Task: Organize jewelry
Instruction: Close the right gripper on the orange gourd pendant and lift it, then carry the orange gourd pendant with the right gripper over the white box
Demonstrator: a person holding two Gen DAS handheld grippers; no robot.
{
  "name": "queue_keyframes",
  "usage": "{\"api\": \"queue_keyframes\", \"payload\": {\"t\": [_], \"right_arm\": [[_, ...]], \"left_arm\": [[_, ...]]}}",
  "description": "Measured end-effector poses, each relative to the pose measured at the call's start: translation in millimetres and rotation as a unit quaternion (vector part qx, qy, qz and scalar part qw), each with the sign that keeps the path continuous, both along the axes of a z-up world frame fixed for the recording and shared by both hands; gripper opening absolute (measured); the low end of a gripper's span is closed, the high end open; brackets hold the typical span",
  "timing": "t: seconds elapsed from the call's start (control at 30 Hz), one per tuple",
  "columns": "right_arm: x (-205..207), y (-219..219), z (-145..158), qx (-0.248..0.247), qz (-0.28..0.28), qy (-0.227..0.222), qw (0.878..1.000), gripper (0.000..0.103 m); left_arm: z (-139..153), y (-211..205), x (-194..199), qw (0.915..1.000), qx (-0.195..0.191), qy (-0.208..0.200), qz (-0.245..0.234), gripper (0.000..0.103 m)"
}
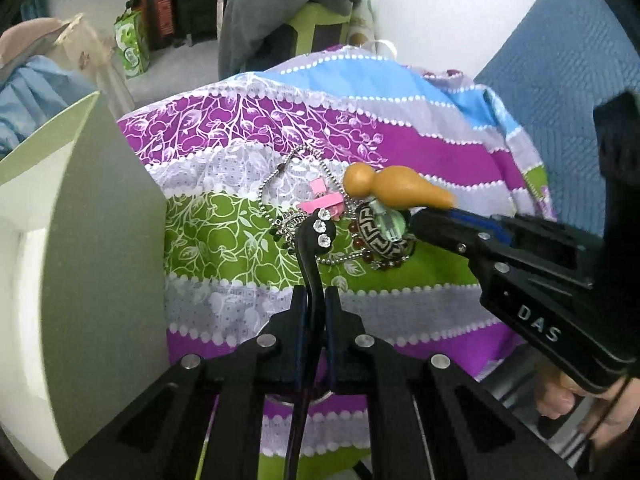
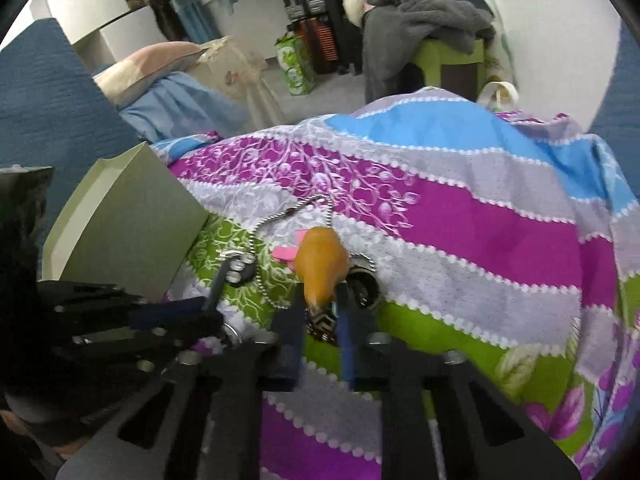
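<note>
Both grippers clamped — left gripper (image 1: 316,300) on slim black hairclip (image 1: 310,256), right gripper (image 2: 320,308) on smooth gourd (image 2: 322,266).

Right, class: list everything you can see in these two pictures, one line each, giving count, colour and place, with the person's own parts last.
Gourd pendant: one, orange-brown, gripped by its narrow end in the right tongs.
Hair clip: one, black with clear stones, gripped in the left tongs.
Ball chain: one, silver, looped on the cloth.
Pink piece: one, pink, in the pile.
Patterned bangle: one, black and cream, in the pile.
Bead string: one, dark red, under the bangle.
Box: one, pale green, left of the pile.
Cloth: one, striped purple, green, grey and blue.
Left tongs: black, shut.
Right tongs: black, shut.
Hand: one, holding the right tongs.
</note>
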State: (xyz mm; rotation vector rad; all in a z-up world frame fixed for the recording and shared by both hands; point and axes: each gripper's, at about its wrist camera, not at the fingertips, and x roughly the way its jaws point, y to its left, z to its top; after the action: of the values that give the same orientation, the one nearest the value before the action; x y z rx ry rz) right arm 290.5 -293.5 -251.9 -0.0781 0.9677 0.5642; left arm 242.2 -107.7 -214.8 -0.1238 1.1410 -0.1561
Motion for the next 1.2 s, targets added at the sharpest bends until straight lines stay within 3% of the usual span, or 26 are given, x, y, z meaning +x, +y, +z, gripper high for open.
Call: {"api": "queue_keyframes", "payload": {"t": [0.37,0.4,0.5,0.77,0.9,0.97,1.0,1.2], "right_arm": [[0.7,-12.2,-0.4,0.026,-0.038,0.01,0.999,0.007],[5.5,-13.4,-1.5,0.021,-0.043,0.009,0.999,0.011],[18.8,-14.9,-3.2,-0.004,-0.055,-0.006,0.998,0.035],[63.4,-20.0,-10.2,-0.047,-0.08,-0.036,0.995,0.036],[79.0,-16.0,-24.9,-0.049,-0.056,-0.011,0.997,0.036],[80.7,-10.7,-31.6,-0.064,-0.046,-0.006,0.997,0.035],[81.1,-7.6,-36.4,-0.076,-0.04,-0.001,0.996,0.027],[65.6,-5.2,-31.3,-0.087,-0.047,0.004,0.995,0.027]], "left_arm": [[15.8,10.9,-17.4,0.9993,-0.035,-0.002,0.014,0.007],[15.4,11.8,-17.6,0.9992,-0.037,-0.002,0.015,0.007],[17.5,15.4,-17.3,0.9988,-0.045,-0.003,0.019,0.007],[19.3,19.7,-12.0,0.9982,-0.053,-0.003,0.029,0.007],[18.1,21.4,-10.7,0.9979,-0.055,0.0,0.033,0.007],[18.1,21.2,-10.7,0.9981,-0.052,-0.001,0.033,0.007],[18.5,20.9,-11.0,0.9981,-0.052,-0.001,0.033,0.007],[21.6,21.4,-12.1,0.9981,-0.053,-0.001,0.032,0.007]]}}
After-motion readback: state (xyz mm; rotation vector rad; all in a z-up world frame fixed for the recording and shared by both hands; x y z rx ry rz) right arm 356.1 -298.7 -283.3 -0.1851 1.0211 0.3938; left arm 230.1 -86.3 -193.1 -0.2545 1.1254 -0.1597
